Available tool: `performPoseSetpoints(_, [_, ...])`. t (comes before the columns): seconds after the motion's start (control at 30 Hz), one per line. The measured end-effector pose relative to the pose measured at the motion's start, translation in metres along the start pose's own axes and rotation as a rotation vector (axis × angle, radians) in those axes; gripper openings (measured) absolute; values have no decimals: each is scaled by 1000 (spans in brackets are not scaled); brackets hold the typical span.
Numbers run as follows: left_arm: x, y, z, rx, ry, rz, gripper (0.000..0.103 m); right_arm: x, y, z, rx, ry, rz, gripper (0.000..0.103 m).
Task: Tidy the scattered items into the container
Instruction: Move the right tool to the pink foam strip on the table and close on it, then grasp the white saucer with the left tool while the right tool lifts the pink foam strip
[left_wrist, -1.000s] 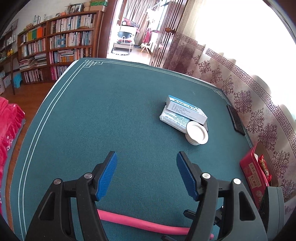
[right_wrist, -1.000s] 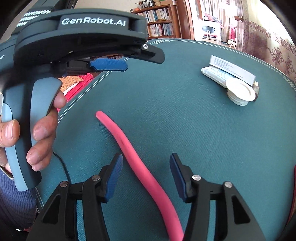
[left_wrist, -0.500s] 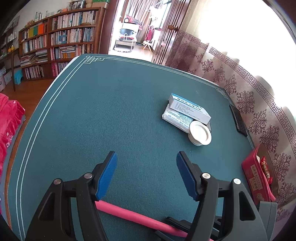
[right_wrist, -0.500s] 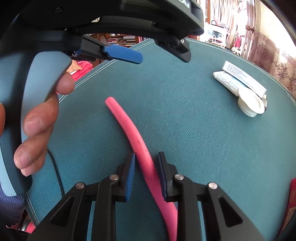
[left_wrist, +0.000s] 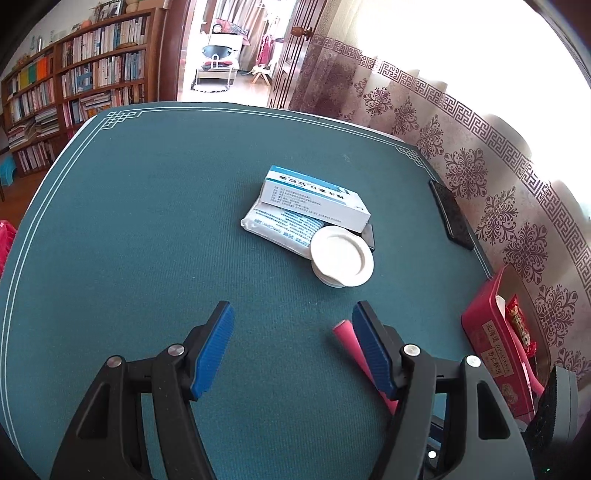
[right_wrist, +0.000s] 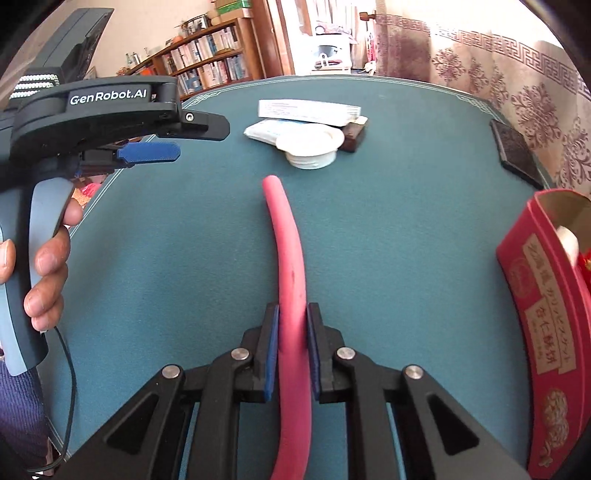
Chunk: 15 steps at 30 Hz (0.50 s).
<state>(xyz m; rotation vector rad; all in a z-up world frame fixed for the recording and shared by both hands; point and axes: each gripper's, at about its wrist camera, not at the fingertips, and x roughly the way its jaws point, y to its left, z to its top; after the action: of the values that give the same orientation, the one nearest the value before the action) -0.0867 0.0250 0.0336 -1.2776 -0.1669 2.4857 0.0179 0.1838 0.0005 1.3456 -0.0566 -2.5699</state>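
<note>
Pink rod (right_wrist: 291, 258), a long flexible stick, sits clamped between the blue pads of the right gripper (right_wrist: 291, 350), its free end reaching forward over the green table (right_wrist: 388, 258) toward a white lid (right_wrist: 314, 142) and away from the hand. In the right wrist view its long axis runs nearly straight ahead along the fingers, curving a little at the tip, while the rear length passes back under the gripper and out of sight. The red box (right_wrist: 543, 306), the likely container, stands open just to the right of the rod, so the coming move looks like a swing of that long axis to the right and a feed of one end into the box mouth; the right hand, already holding the rod, is the nearer one for that. The left gripper (left_wrist: 291, 347) hangs over the table with its jaws standing apart and nothing pressed between them; the rod's tip (left_wrist: 343, 328) shows just inside its right finger, whether touching cannot be told. Beyond it lie a blue-and-white carton (left_wrist: 314, 197) stacked on a white packet (left_wrist: 280, 225), with the lid leaning against them, all well apart from the box (left_wrist: 495, 354). A dark flat slab (left_wrist: 450, 210) lies at the table's edge by the patterned curtain (left_wrist: 480, 155).
</note>
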Motion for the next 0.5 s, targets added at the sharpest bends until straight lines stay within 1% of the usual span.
performPoseSetpoints(0.13, [22,-21,9,40,4,10,69,-5,-11,-3,30,8,-44,16])
performPoseSetpoints(0.27, [47,-33,18,70,24,35,69,-8,-22,-6,65,8,-42,16])
performPoseSetpoints(0.33, [59,-37,20,71,36,36,69,-14,-27,-13,83,5,-34,16])
performPoseSetpoints(0.5, [78,-41,23,68,62,48,69,-16,-32,-14,100,-4,-12,16])
